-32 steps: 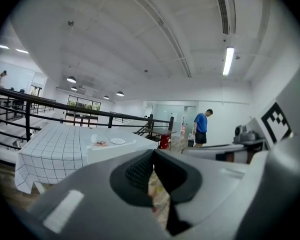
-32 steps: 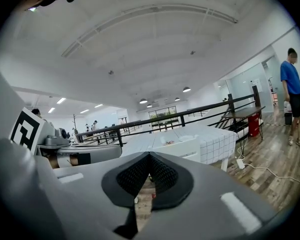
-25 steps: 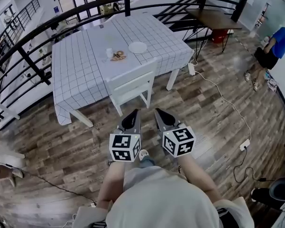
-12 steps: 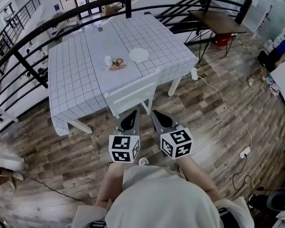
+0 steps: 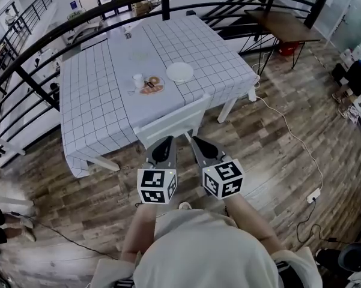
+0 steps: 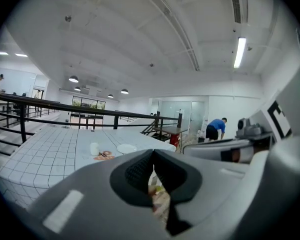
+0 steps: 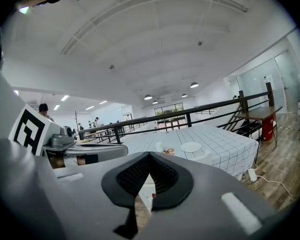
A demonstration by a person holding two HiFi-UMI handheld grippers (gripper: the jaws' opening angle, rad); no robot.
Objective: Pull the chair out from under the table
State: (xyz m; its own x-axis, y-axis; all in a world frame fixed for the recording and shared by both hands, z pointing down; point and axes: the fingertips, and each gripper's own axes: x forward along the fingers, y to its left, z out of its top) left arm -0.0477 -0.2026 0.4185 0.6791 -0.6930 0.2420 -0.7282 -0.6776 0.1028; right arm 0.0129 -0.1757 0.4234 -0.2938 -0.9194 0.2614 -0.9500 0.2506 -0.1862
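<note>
In the head view the chair [image 5: 168,120] sits tucked under the desk [image 5: 96,95], its back at the near edge. The left gripper [image 5: 164,143] and right gripper [image 5: 199,143] point at it side by side, close by. The left gripper view shows jaws closed on nothing. The right gripper view shows the same.

no text, label, brand or number can be read anywhere.
</note>
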